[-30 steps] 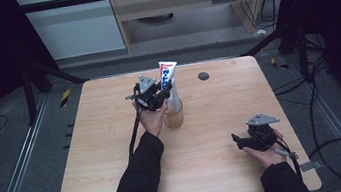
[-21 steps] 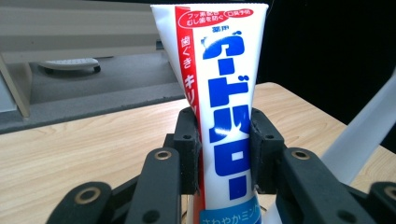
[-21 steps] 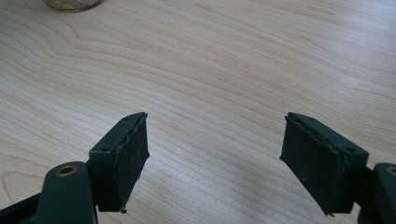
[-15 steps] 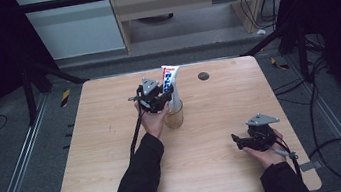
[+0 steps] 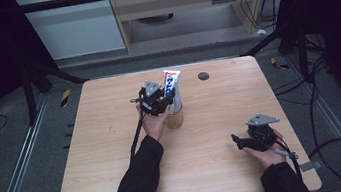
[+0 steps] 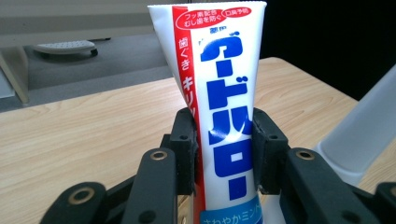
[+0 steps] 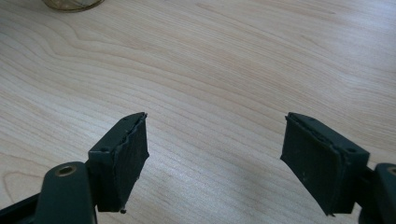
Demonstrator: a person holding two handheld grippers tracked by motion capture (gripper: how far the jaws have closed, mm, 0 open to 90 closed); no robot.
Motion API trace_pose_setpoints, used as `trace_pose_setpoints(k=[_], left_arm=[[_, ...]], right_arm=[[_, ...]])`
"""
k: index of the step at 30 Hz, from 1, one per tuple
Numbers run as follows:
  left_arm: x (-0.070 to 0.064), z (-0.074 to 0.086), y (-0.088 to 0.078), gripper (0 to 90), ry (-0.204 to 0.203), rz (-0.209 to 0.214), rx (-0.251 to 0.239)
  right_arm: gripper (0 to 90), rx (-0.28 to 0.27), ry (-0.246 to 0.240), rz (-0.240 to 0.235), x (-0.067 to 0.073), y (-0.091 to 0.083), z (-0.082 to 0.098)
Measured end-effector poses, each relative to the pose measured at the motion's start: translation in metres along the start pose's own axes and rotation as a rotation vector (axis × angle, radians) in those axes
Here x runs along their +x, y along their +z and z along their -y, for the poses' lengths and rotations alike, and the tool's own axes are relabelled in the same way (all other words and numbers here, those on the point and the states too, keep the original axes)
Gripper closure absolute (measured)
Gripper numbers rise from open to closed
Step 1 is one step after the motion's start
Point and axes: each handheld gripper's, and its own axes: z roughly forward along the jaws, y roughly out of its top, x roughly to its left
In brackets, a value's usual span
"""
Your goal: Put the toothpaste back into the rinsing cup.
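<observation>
**Left Gripper Clamped on the Toothpaste Tube, Right Gripper Idle and Wide**

Left gripper, in my left hand, stands over the far middle of the table with its two jaws pressed against either side of the toothpaste tube. In the left gripper view the tube stands upright between the pads, crimped end uppermost, its white face carrying blue lettering and a red stripe. A translucent jar sits directly under the tube, with the tube's lower end at its mouth; a pale grey-white form at the right of that view is too partial for me to name.

Compared with the frame one second earlier, the tube and my left gripper have shifted slightly toward the right and the tube stands a little more upright above the jar. My right gripper has stayed where it was, near the table's near right corner.

Its jaws are spread wide with nothing between them; the right gripper view shows bare wood grain in the gap and the jar's base at the top left edge.

A small dark disc lies near the far edge, well apart from the tube. The left half of the table is free surface, as is the stretch between my two hands. The right gripper rests close to the right edge and the near edge.
</observation>
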Motion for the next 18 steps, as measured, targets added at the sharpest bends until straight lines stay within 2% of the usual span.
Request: trace_pose_setpoints(k=[8, 13, 18], left_arm=[[0.0, -0.001, -0.005, 63.1, 0.037, 0.002, 0.034], [-0.002, 0.002, -0.01, 62.3, 0.079, -0.001, 0.056], [-0.001, 0.008, -0.016, 61.4, 0.086, 0.002, 0.072]], right_arm=[[22.5, -0.001, -0.001, 0.0, 0.0, 0.0, 0.0], [22.5, -0.001, 0.001, -0.001, 0.0, 0.0, 0.0], [22.4, -0.002, 0.005, 0.001, 0.0, -0.001, 0.0]])
